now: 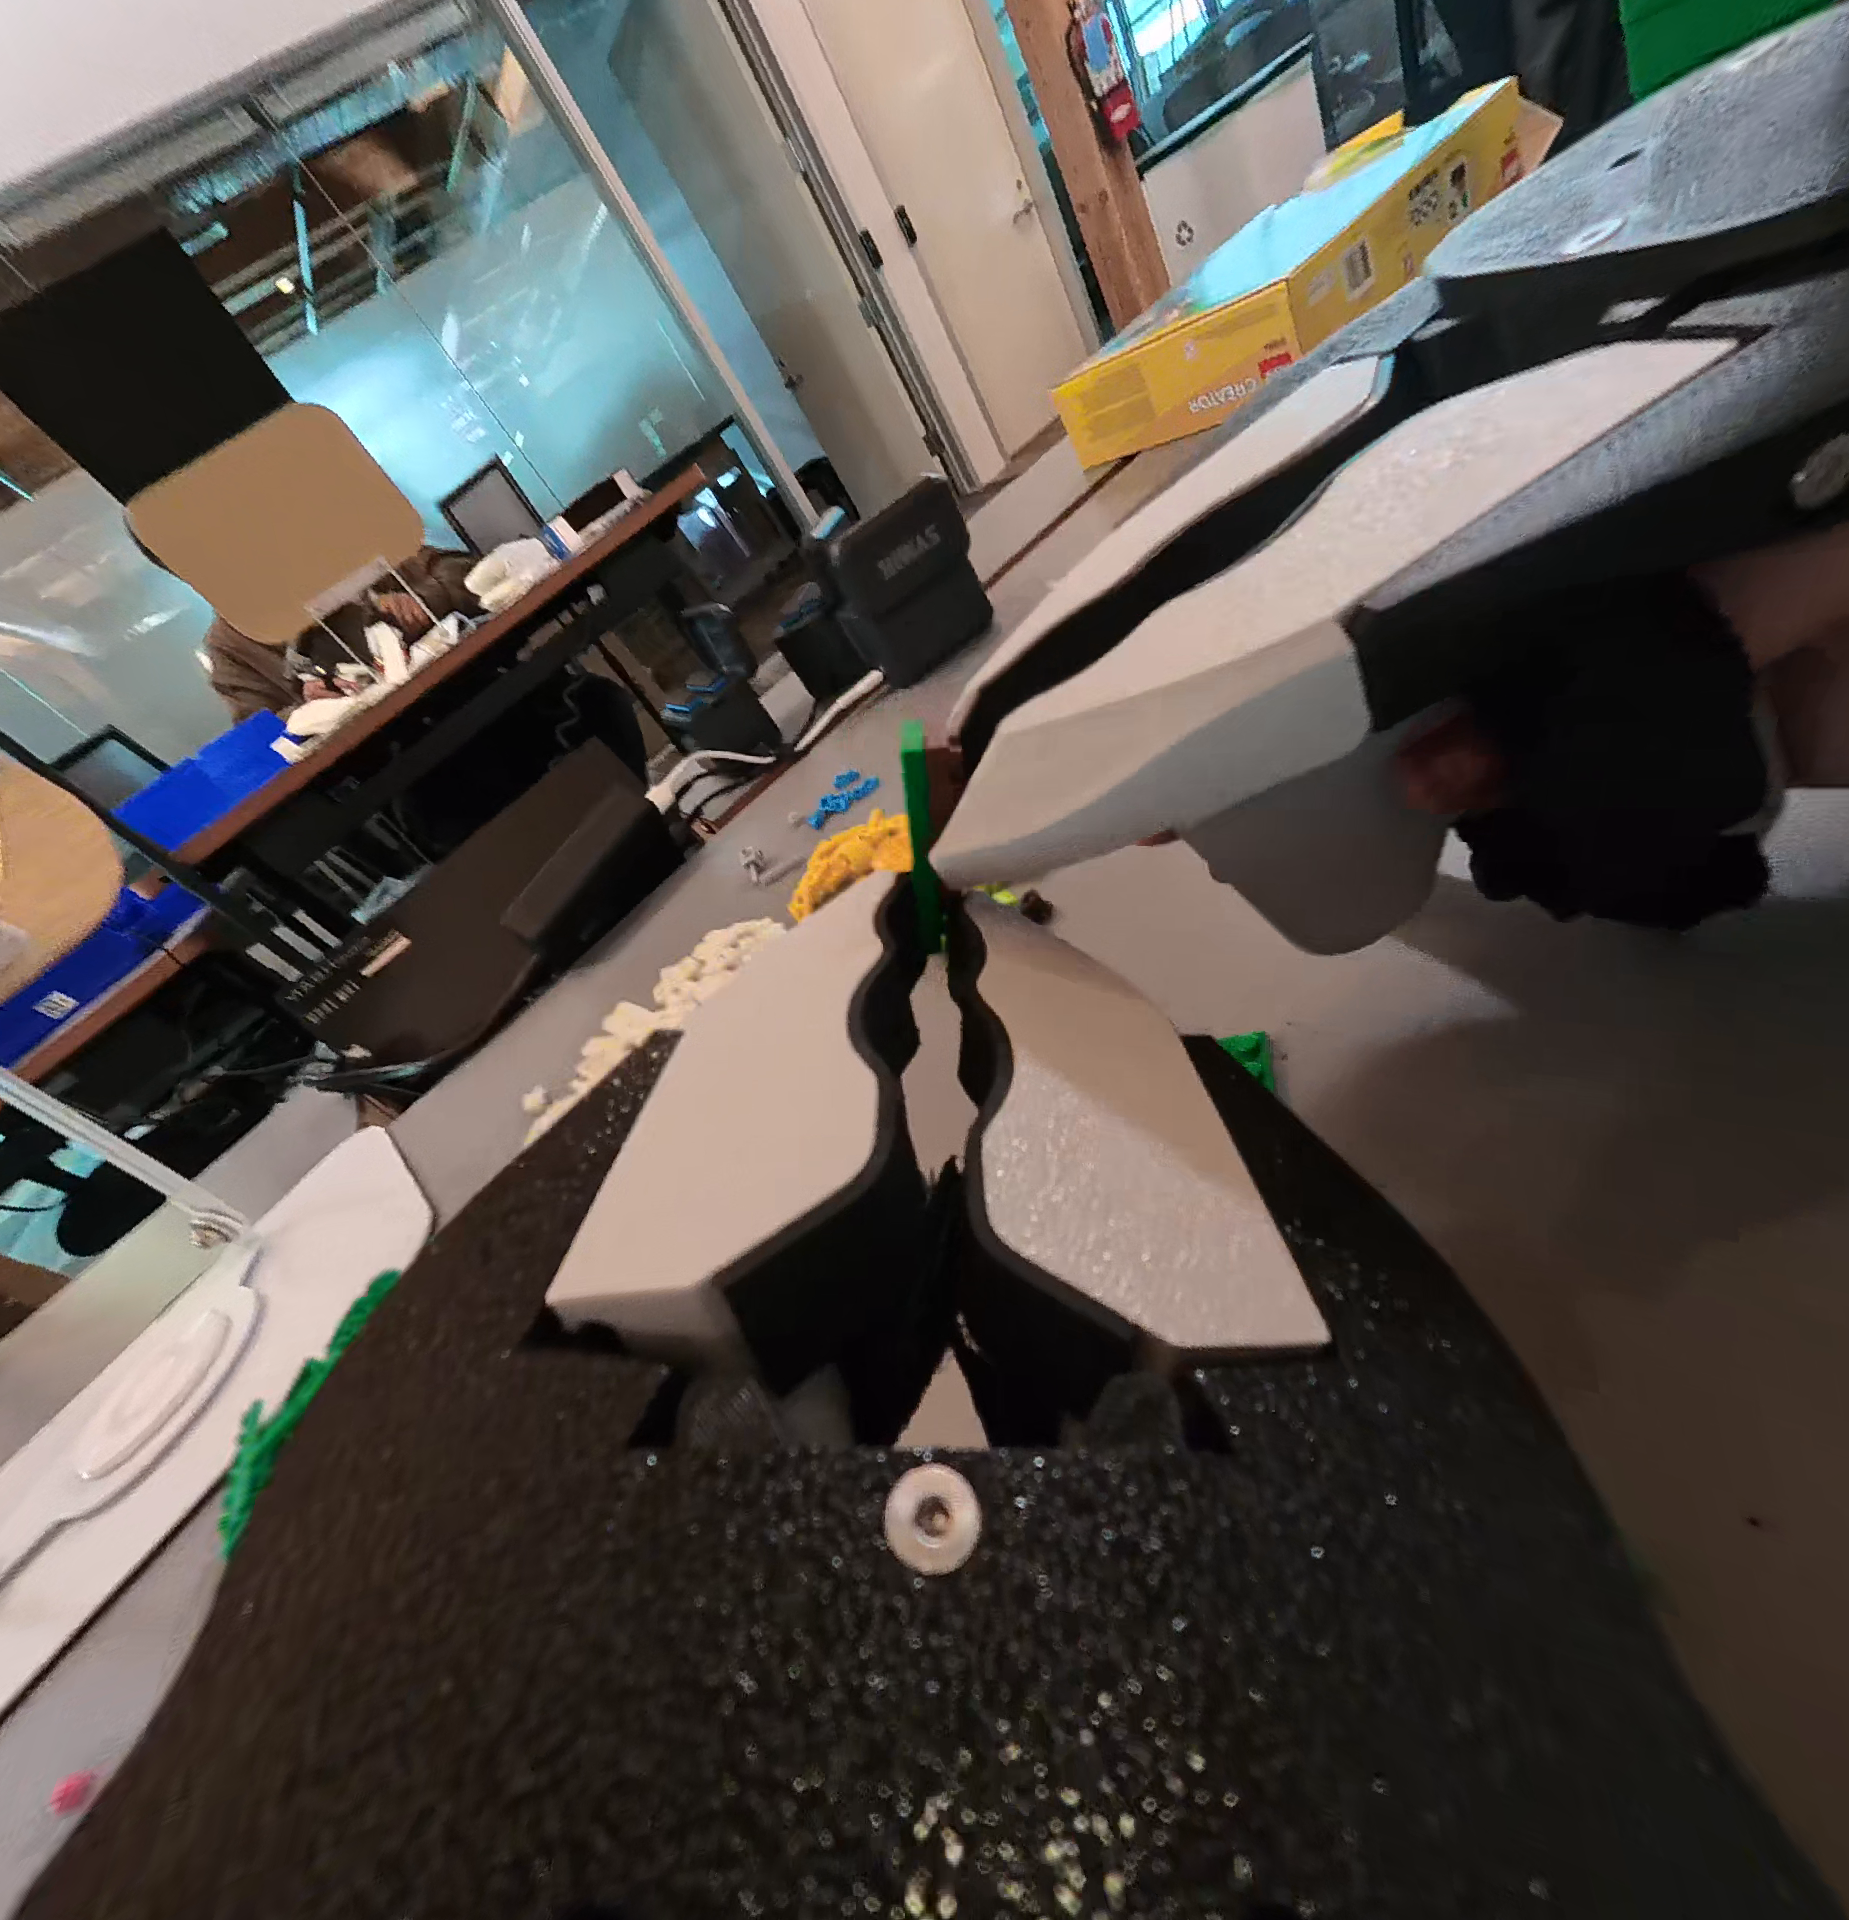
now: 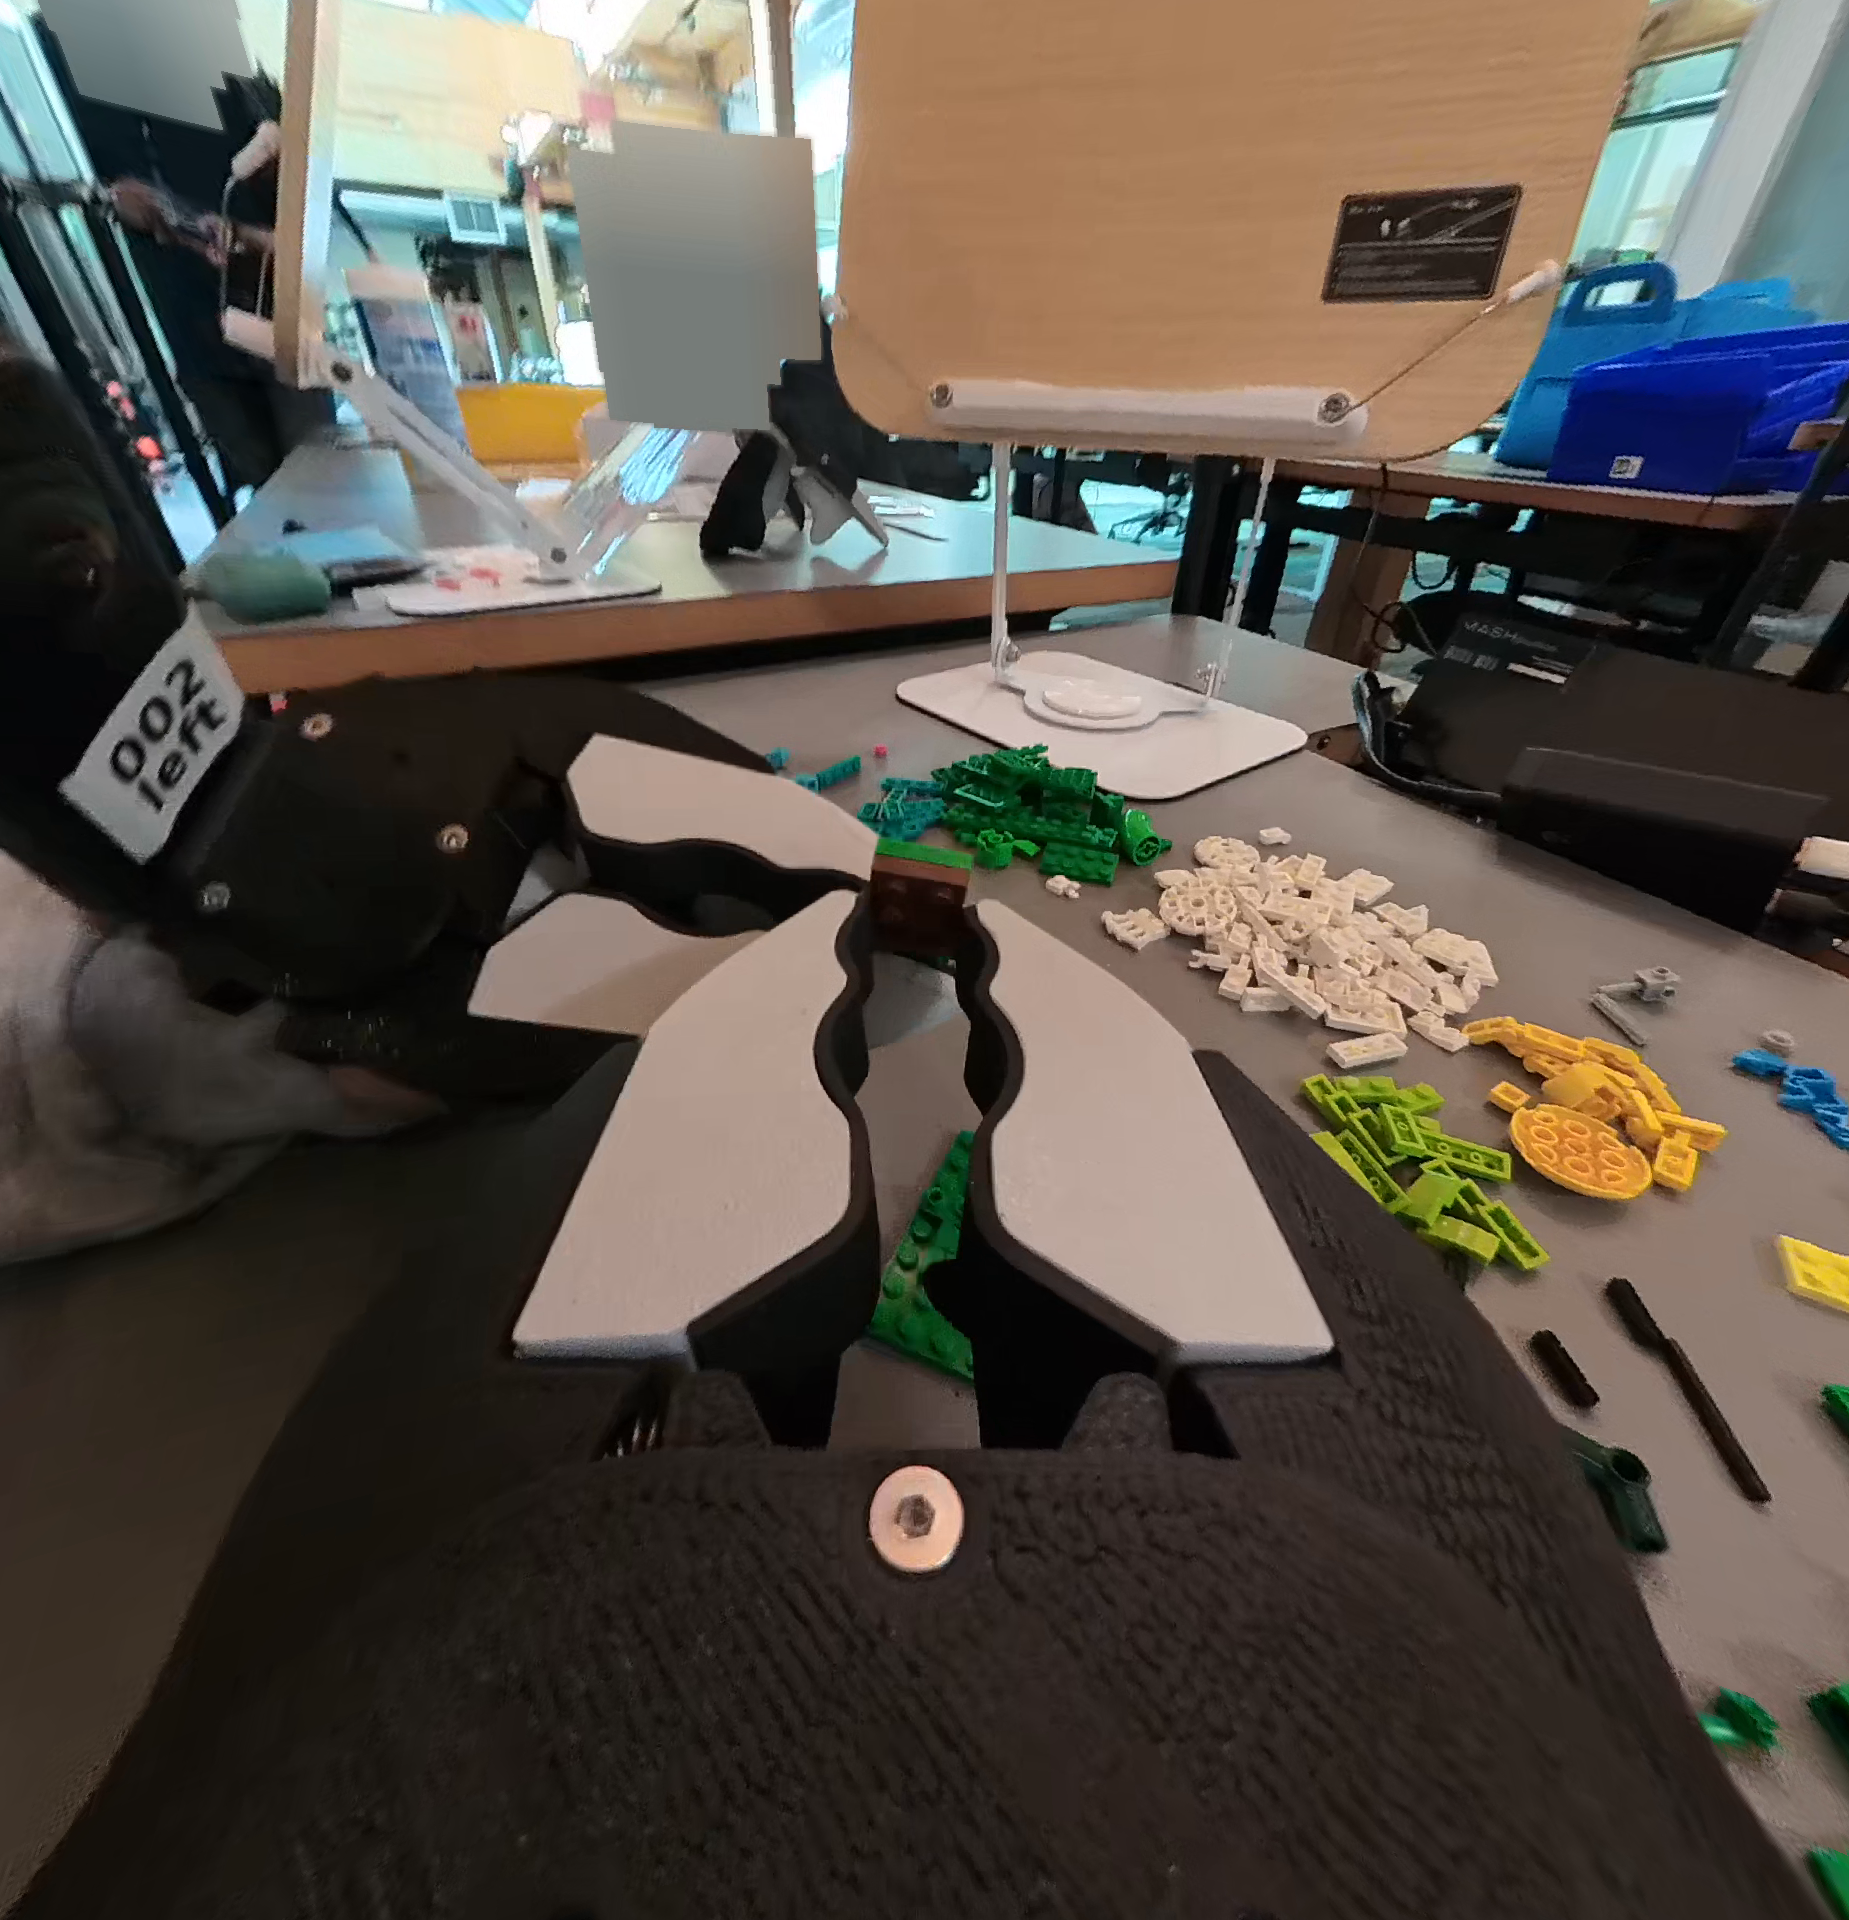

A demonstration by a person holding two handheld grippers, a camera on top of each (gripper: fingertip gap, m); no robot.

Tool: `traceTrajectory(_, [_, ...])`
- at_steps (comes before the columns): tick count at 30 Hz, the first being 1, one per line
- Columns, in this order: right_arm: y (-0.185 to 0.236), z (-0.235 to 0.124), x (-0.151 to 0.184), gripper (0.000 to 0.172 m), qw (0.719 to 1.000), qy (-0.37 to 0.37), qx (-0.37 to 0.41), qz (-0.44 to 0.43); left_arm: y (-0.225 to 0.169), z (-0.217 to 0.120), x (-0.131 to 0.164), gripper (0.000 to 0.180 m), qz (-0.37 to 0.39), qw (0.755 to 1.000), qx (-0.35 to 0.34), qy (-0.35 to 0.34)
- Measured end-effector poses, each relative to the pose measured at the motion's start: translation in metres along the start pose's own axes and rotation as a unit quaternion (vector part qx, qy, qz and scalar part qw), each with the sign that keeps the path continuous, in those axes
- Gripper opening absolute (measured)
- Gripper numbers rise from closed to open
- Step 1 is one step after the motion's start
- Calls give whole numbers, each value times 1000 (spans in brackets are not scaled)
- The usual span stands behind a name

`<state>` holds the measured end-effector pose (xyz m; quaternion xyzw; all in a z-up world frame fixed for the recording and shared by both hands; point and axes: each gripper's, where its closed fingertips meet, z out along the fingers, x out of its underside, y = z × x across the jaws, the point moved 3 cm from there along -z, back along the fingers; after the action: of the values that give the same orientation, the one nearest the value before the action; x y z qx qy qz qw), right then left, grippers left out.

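The left tool [image 1: 925, 925] pinches a thin green plate [image 1: 918, 831] upright, edge-on. The right tool [image 2: 915, 920] clamps the brown brick [image 2: 915, 909] against it, above the counter [image 2: 1522, 935], apparently so both stay steady.

Passage right of the tongs is blocked by white pieces [image 2: 1315, 945] and lime pieces [image 2: 1419, 1164]; bare surface [image 2: 224, 1403] is left near-left.
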<state>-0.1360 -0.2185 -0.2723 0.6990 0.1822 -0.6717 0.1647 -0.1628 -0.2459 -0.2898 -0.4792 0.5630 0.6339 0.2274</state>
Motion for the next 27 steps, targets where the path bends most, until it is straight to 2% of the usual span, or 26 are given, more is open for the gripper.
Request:
traceTrajectory(4, [-4,-3,2,14,999,14,-28,8,-1,1,-1,4,-33,999,18,-1])
traceTrajectory(8, [-4,-7,3,14,998,27,-43,-25,-3,2,-1,5,-73,997,39,-3])
traceTrajectory(9, [-8,-11,4,0,998,37,-23,-41,2,1,0,3,-86,996,27,-3])
traceTrajectory(10, [-14,-13,8,0,996,54,-15,-71,22,-2,4,3,-113,993,-21,-4])
traceTrajectory(11, [-18,-17,9,0,995,59,-12,-82,38,-6,9,4,-157,987,-30,-4])
traceTrajectory(13, [-24,-26,-5,0,999,9,-25,-22,57,-14,18,4,-221,975,-32,-9])
traceTrajectory(15, [-32,-29,-11,0,1000,-10,-23,15,52,-13,17,4,-206,978,-22,-9])
traceTrajectory(17, [-34,-27,-11,1,999,-23,-15,39,37,-7,11,4,-160,987,-13,-1])
traceTrajectory(19, [-30,-21,-9,18,998,-29,-6,56,22,1,7,4,-112,994,-11,10])
traceTrajectory(20, [-28,-19,-8,21,998,-25,0,59,17,3,5,4,-92,996,-13,16])
traceTrajectory(22, [-23,-14,-6,21,998,-18,8,56,10,7,4,4,-61,998,-21,24])
traceTrajectory(27, [-15,-6,3,18,997,3,-3,82,4,8,-1,3,-40,999,-24,18])
